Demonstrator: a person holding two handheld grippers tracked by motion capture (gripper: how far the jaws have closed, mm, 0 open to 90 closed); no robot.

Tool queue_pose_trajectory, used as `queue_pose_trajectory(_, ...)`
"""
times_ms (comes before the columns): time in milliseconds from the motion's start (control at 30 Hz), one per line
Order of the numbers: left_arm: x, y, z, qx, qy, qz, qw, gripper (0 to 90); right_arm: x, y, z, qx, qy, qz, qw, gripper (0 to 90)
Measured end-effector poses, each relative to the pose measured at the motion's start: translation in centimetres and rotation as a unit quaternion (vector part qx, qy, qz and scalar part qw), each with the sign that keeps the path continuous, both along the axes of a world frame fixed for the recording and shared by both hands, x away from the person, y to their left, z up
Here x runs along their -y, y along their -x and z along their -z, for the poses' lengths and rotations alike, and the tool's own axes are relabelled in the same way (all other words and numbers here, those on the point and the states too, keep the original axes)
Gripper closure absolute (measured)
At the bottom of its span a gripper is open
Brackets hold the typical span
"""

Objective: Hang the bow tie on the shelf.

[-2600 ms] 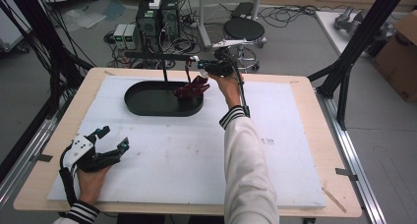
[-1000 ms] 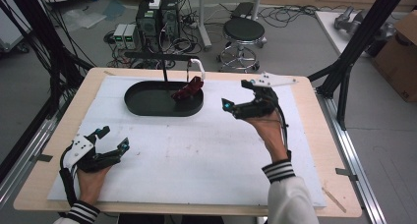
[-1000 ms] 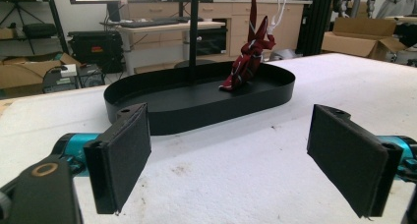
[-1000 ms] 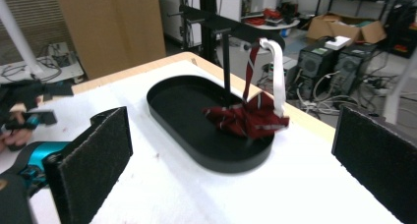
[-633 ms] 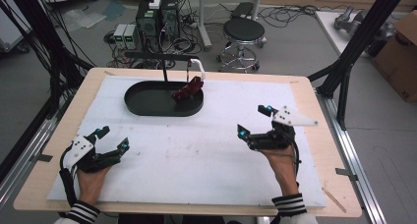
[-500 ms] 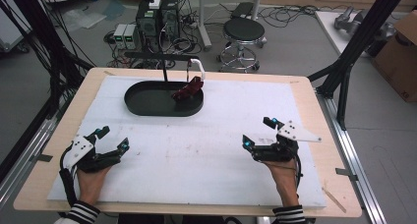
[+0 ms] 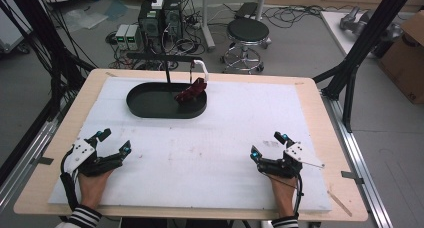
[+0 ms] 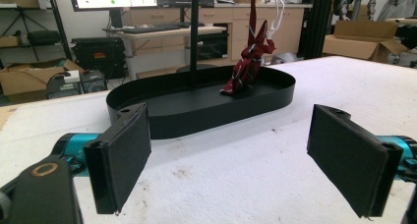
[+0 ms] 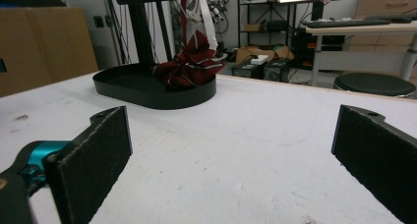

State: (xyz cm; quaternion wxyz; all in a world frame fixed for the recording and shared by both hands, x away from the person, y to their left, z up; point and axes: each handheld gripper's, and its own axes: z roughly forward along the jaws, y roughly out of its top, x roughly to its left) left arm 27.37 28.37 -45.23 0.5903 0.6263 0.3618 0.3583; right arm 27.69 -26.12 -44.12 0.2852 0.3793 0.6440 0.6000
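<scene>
1. Resting low at the near left of the white mat (image 7: 210, 153), the left gripper (image 7: 114, 142) has its jaws spread wide apart with nothing between them.
2. The right gripper (image 7: 267, 145) sits at the near right of the mat, jaws likewise wide apart and empty, well apart from the left one.
3. A black oval tray (image 7: 145, 105) lies at the far side of the mat, toward the left of centre, well apart from both grippers.
4. A dark red striped cloth (image 7: 191, 91) lies crumpled in the right end of the tray, with part of it rising up toward a white hook (image 7: 201, 67) above.
5. A thin black post (image 7: 167, 70) stands upright from the tray.
6. In the left gripper view, the tray (image 8: 206, 111) lies straight ahead between the two black pads (image 8: 125, 153), with the cloth (image 8: 248, 62) toward its right end.
7. In the right gripper view, the tray (image 9: 147, 94) and cloth (image 9: 189, 64) lie ahead to the left.
8. A black stool (image 7: 248, 30) stands on the floor beyond the table.
</scene>
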Motion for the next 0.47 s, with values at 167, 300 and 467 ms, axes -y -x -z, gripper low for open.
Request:
queue_pose_trajectory(167, 0.03, 0.03, 0.01, 0.001, 0.002, -0.002, 1.0, 16.9, -0.42, -0.09, 0.8, -0.009, 0.021, -0.003, 0.9997, 0.6)
queue_pose_trajectory(300, 0.02, 0.04, 0.01, 0.001, -0.001, -0.001, 1.0, 16.9, -0.72, 0.01, 0.89, 0.001, 0.033, -0.004, 0.9994, 0.6)
queue_pose_trajectory(467, -0.03, 0.09, 0.04, 0.004, 0.002, -0.005, 1.0, 16.9, -0.7, 0.14, 0.94, 0.005, 0.029, 0.006, 0.9995, 0.6)
